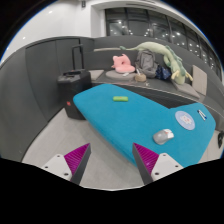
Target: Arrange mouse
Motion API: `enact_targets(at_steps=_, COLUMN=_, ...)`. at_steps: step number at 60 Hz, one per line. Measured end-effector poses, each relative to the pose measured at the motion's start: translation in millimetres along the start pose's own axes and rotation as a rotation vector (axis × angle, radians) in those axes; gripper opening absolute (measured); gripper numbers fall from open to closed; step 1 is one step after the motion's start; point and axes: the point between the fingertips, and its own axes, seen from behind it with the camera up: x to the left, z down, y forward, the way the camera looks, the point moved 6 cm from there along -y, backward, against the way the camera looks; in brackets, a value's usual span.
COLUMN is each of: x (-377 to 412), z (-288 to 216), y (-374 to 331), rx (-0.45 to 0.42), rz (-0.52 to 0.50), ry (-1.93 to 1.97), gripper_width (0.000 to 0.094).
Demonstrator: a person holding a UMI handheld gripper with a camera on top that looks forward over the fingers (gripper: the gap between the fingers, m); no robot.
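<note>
The gripper [113, 160] is held wide open and empty. The mouse [163, 136] is seen ahead on the teal mat [115, 112]; an approach is judged underway, and closing in is needed.

Teal table [110, 115]; grey mouse [163, 136]; green marker [120, 98]; pink plush [122, 64].

A pale floor [45, 140] ran beside a teal-topped table [120, 115]. A grey wall [40, 65] of flat panels stood behind it. A black case [72, 95] sat on the floor near that wall. Dark windows [150, 22] with pale frames lined the far side. A clutter of soft toys [150, 62] lay heaped on a surface beyond the table.
</note>
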Motion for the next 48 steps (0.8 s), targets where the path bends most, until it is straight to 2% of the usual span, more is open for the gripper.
enact_targets(at_steps=12, x=-105, z=23, y=28, rx=-0.055, rz=0.254, ry=0.104, gripper_width=0.0862)
enact_targets(at_steps=13, x=-91, z=18, y=15, rx=-0.051, rz=0.282, ry=0.114, gripper_width=0.0867)
enact_targets(at_steps=18, x=-141, z=37, y=27, rx=-0.065, rz=0.333, ry=0.142, gripper_width=0.0867)
enact_targets(at_steps=34, x=-181, z=64, y=76, rx=-0.077, rz=0.377, ry=0.191, gripper_width=0.0867)
enact_targets(at_steps=48, x=-199, z=53, y=134, rx=-0.094, rz=0.396, ry=0.210, gripper_width=0.0855)
